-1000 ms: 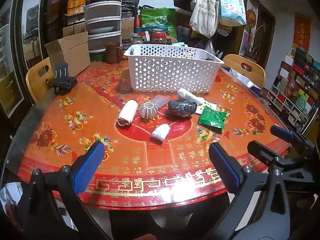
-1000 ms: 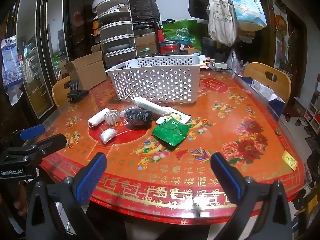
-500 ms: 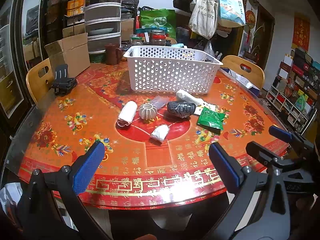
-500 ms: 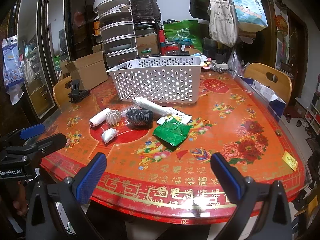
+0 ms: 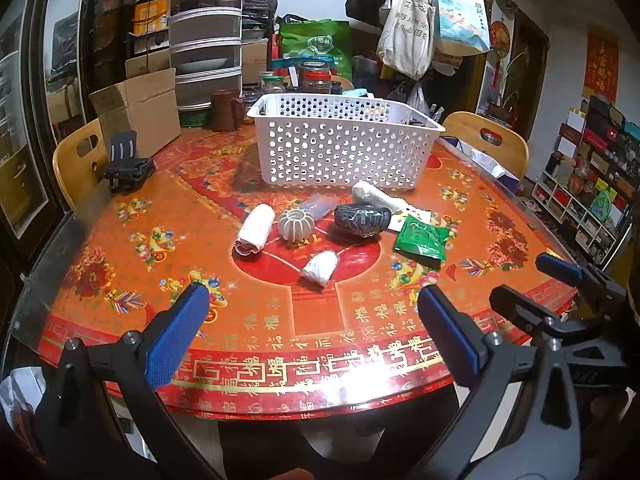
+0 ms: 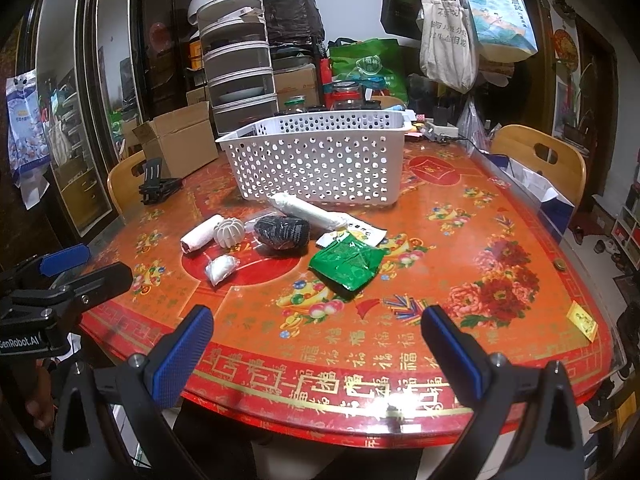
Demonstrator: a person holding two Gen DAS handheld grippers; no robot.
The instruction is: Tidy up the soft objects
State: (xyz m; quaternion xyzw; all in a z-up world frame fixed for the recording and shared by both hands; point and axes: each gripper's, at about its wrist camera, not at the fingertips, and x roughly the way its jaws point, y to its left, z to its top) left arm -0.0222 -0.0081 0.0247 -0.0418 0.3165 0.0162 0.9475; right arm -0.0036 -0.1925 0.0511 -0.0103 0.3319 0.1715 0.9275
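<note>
Several soft items lie mid-table before a white perforated basket [image 5: 344,148] [image 6: 320,160]: a white roll [image 5: 256,229] [image 6: 201,235], a ribbed white ball [image 5: 295,225] [image 6: 229,232], a small white bundle [image 5: 320,266] [image 6: 221,269], a black bundle [image 5: 362,220] [image 6: 283,232], a long white roll [image 5: 374,196] [image 6: 306,211] and a green packet [image 5: 421,238] [image 6: 347,263]. My left gripper [image 5: 312,332] is open and empty above the table's near edge. My right gripper [image 6: 316,348] is open and empty, also at the near edge, right of the left one.
The red patterned table [image 5: 160,240] [image 6: 500,240] has a black phone stand [image 5: 128,164] at far left, a cardboard box [image 5: 140,108], a brown mug [image 5: 226,110] and jars behind the basket. Wooden chairs [image 6: 536,160] stand around. A yellow slip [image 6: 583,319] lies at the right edge.
Both views have barely shifted; the objects sit slightly lower and nearer in the left wrist view. Both grippers stay open and empty.
</note>
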